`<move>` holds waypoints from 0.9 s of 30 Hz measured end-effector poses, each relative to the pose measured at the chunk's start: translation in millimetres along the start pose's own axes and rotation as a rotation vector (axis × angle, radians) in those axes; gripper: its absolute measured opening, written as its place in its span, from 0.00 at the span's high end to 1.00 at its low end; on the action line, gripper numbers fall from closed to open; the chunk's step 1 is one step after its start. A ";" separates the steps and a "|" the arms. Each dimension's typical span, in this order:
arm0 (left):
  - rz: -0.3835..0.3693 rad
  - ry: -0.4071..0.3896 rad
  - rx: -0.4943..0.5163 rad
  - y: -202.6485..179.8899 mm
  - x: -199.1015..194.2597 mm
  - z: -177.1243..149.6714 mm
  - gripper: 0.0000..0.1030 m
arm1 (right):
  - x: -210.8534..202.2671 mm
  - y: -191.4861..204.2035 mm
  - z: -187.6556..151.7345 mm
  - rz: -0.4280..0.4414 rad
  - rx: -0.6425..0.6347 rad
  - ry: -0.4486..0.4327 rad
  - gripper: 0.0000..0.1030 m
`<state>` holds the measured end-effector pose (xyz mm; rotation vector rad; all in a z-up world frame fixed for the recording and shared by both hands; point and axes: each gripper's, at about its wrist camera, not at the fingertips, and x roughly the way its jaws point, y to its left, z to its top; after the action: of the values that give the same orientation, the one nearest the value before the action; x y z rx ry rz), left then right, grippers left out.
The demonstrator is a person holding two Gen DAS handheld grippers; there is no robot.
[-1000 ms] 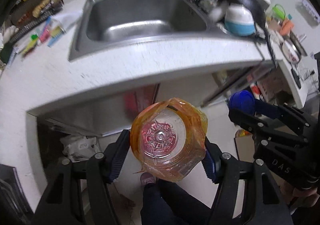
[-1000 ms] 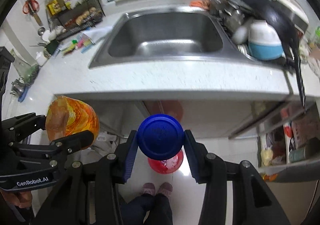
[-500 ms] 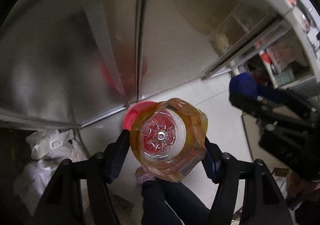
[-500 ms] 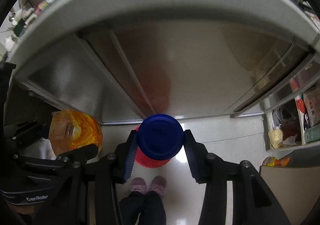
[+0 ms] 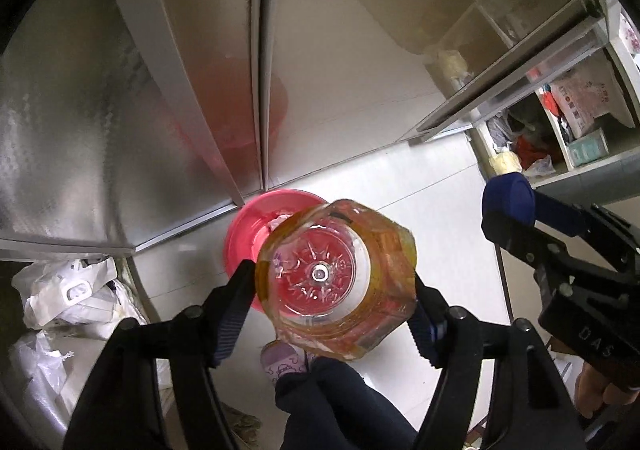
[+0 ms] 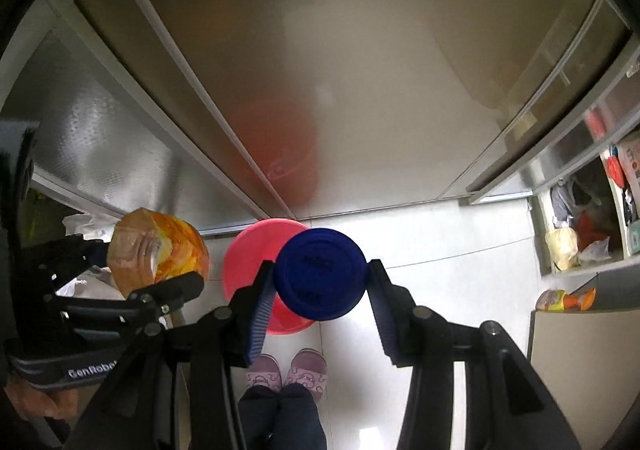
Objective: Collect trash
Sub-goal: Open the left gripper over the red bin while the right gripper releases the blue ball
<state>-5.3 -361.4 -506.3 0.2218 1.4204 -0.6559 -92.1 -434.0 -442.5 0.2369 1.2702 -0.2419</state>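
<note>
Trash sits in both tools: the left gripper (image 5: pixel 334 286) is clamped on an orange-wrapped plastic bottle (image 5: pixel 336 284), base toward the lens at frame centre, and the right gripper (image 6: pixel 320 284) pinches a blue cap (image 6: pixel 320 274) — both fill the lower middle of their views. Just beyond and below them stands a pink bin (image 6: pixel 250 258) on pale floor tile (image 6: pixel 440 250), its rim close against the steel cabinet doors (image 6: pixel 320 70). Open tile spreads to the right, toward cluttered shelves (image 5: pixel 560 122) at the frame's right edge.

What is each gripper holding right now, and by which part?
Left gripper: clear plastic bottle with orange label, clamped across its sides near the base. Right gripper: round blue container, clamped across its sides.
</note>
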 end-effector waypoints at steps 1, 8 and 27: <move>-0.003 0.000 -0.006 0.1 1.7 0.0 0.21 | -0.1 0.7 -0.7 0.003 0.002 0.001 0.58; -0.027 -0.005 0.024 -0.8 1.1 -3.1 0.08 | -1.0 10.9 -3.3 -0.009 0.007 0.002 0.58; 0.105 -0.022 -0.067 69.0 9.9 -26.3 0.07 | 56.3 46.2 -7.2 0.023 -0.092 0.099 0.58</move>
<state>10.1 -295.0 -536.4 0.2342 1.3971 -0.5225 -68.7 -390.5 -496.6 0.1868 1.3722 -0.1531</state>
